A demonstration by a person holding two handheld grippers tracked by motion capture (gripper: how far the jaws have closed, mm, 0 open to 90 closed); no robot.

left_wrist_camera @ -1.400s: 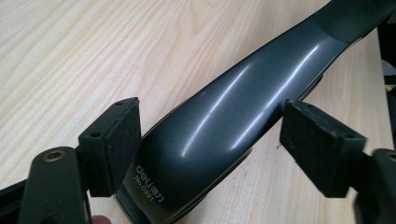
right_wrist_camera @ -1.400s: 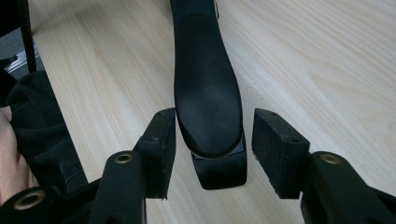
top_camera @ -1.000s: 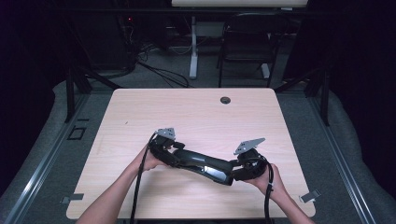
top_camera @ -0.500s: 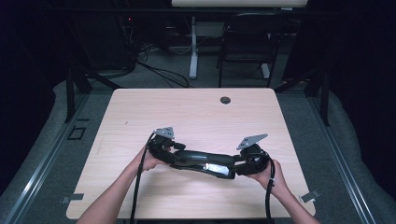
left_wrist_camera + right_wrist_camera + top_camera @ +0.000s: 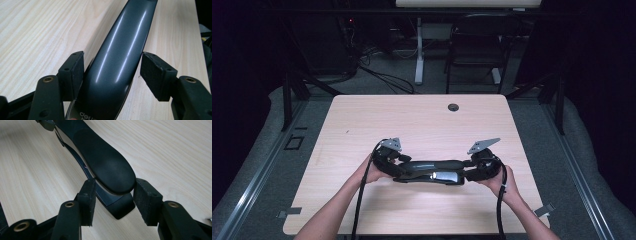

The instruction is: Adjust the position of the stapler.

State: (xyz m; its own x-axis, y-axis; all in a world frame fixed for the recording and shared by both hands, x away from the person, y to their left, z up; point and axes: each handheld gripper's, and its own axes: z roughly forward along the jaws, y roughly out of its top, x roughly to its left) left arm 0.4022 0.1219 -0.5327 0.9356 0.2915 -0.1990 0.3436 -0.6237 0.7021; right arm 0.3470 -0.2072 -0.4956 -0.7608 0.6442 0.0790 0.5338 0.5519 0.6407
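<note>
Low in the frame's centre, a black stapler (image 5: 432,172) spans both: left hand-held gripper (image 5: 112,72) loosely straddles one end, right hand-held gripper (image 5: 113,195) seemingly pinches the other.

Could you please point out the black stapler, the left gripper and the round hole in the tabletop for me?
black stapler (image 5: 432,170): high view, middle of its long glossy top.
left gripper (image 5: 111,66): left gripper view, midway between its pad tips.
round hole (image 5: 453,107): high view, centre of the dark grommet.

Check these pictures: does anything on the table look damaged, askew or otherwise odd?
Nothing stands out. The black stapler lies flat on the table, the left gripper and right gripper at its two ends, with no visible damage.
</note>
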